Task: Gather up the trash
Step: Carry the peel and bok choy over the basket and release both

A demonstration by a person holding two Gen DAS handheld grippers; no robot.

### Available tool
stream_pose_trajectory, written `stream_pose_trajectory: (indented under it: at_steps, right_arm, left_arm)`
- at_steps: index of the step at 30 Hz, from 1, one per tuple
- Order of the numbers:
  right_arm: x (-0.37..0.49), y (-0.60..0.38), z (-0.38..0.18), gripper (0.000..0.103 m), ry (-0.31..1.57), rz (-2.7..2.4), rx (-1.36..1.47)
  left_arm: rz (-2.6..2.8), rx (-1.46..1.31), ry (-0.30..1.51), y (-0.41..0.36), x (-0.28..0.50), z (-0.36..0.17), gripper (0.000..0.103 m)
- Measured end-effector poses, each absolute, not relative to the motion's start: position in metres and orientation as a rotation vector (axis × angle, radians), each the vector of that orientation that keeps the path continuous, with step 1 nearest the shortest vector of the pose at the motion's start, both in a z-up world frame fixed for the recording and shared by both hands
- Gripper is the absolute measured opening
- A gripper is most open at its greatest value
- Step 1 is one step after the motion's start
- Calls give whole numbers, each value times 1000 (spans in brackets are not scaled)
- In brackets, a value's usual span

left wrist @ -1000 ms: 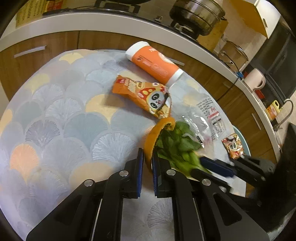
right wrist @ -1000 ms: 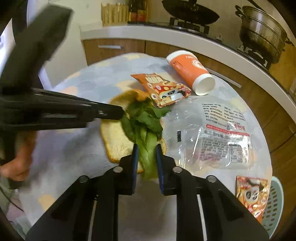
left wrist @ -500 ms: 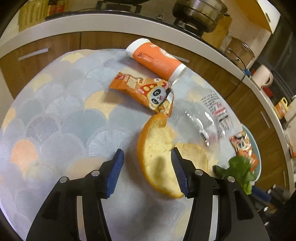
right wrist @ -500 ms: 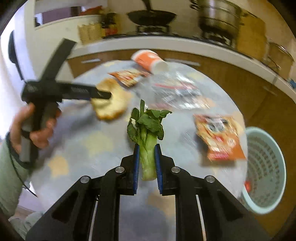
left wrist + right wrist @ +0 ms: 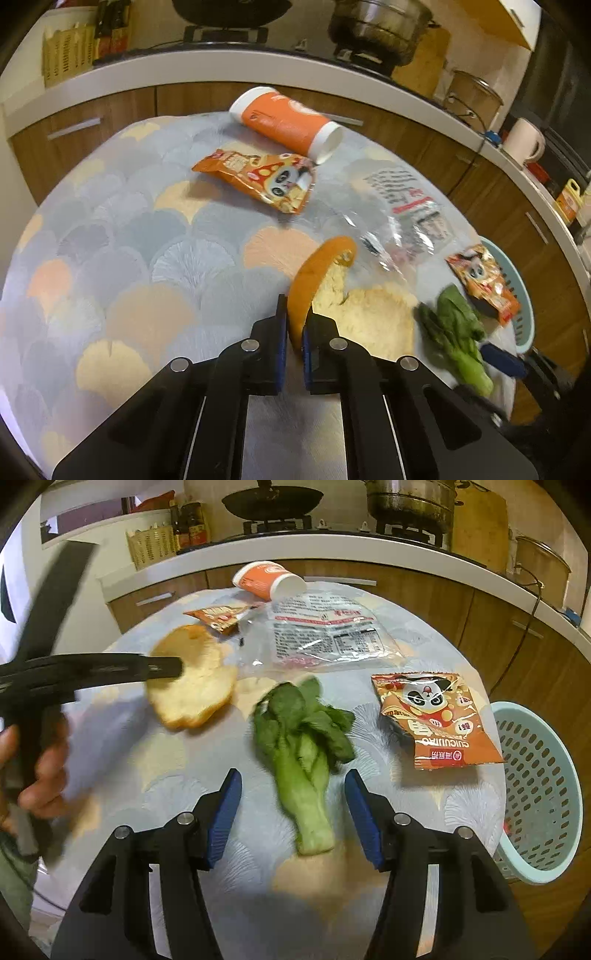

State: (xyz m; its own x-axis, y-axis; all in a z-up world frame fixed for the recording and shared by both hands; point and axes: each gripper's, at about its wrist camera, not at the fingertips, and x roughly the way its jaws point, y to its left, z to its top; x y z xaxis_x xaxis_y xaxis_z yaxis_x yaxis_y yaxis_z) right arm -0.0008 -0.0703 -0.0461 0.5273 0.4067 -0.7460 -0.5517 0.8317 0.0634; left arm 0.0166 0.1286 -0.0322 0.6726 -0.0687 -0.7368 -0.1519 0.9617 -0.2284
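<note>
My left gripper point(image 5: 291, 332) is shut on the orange crust edge of a bread piece point(image 5: 365, 317), which lies on the round table; it also shows in the right wrist view point(image 5: 195, 690). My right gripper point(image 5: 293, 812) is open, its blue pads either side of a green bok choy point(image 5: 306, 746) lying on the table, also seen in the left wrist view point(image 5: 454, 332). Other trash: an orange cup point(image 5: 288, 125) on its side, two panda snack wrappers point(image 5: 266, 177) point(image 5: 436, 716), and a clear plastic bag point(image 5: 325, 635).
A light blue basket point(image 5: 543, 775) stands below the table's right edge. The patterned tablecloth point(image 5: 110, 258) covers the table. A kitchen counter point(image 5: 184, 70) with stove, pans and pots curves behind. The person's hand point(image 5: 33, 768) holds the left gripper.
My left gripper went from open around the bread to shut on its crust. My right gripper opened and let the bok choy go onto the table near the basket side.
</note>
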Motion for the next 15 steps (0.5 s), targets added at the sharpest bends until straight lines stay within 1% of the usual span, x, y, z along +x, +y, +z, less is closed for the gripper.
stream_pose_trajectory:
  at_steps: [1,2,3,6,9,15]
  right_arm:
    - [1,-70,-48,42,842,566,-190]
    - [-1,-71,-47,23,830,555,-196]
    - [-2,-71,-47,21,833,566,-199]
    - [-7,-81,-38,21,804,552,-176]
    - [-12,-108,-16,20,745,536,-101]
    - [4,-180,11,20,673,386,-19]
  left_arm:
    - [31,-281,823,126,11,-29,4]
    - [19,-278,810,124,6,-25,4]
    - [13,-276,802,123,3,-21,4]
    - [-31,-277,765,113,-6,-5,4]
    - [-91,-261,725,95,-8,15,4]
    - [-211,-186,682,31,19,50,4]
